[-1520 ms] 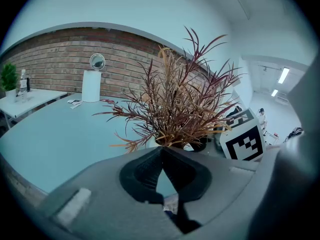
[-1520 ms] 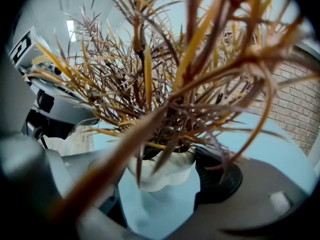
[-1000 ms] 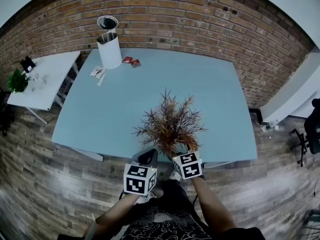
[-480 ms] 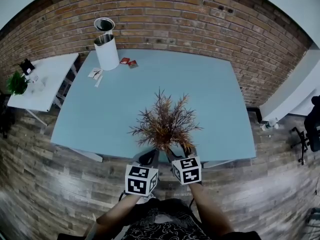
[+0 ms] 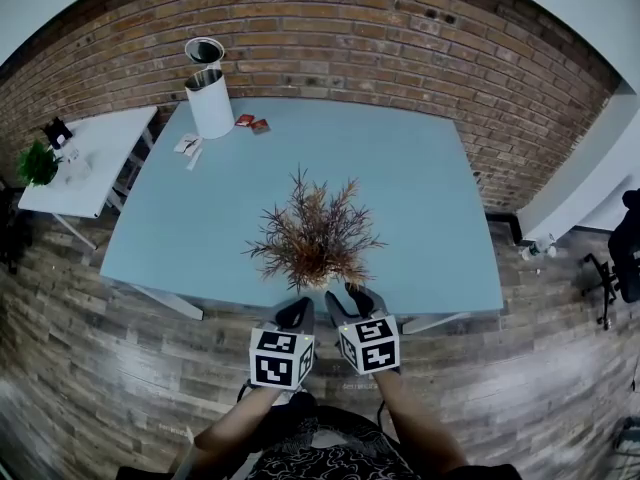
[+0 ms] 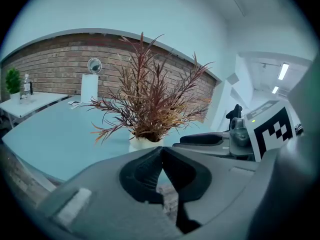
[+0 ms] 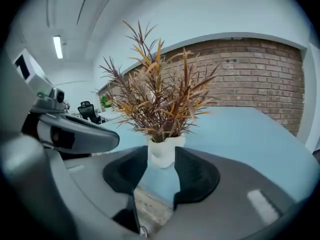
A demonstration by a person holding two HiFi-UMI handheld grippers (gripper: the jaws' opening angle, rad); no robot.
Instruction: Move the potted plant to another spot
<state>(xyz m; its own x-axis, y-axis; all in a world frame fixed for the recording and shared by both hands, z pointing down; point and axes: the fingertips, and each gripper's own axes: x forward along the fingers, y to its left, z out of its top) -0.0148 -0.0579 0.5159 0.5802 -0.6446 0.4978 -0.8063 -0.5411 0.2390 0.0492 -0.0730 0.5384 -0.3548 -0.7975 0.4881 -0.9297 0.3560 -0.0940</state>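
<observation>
The potted plant stands upright on the blue surface, close to its near edge and about midway along it. Its reddish-brown foliage hides the pot from the head view. The left gripper view shows a white pot resting flat on the surface. Left tongs: jaws closed tip to tip, nothing between them, held at the near edge and pointing toward the plant. Right tongs: jaws parted, and they have just been closing. The pot shows in the gap beyond their tips, but the pads do not press on it and nothing is gripped. The 2 tongs sit side by side, near each other, both short of the plant. At the far left corner of the surface stands 1 white cylindrical container, with 2 small red items and some paper slips near it. A white side table left of the surface carries a small green plant. A brick wall runs behind the far edge.
</observation>
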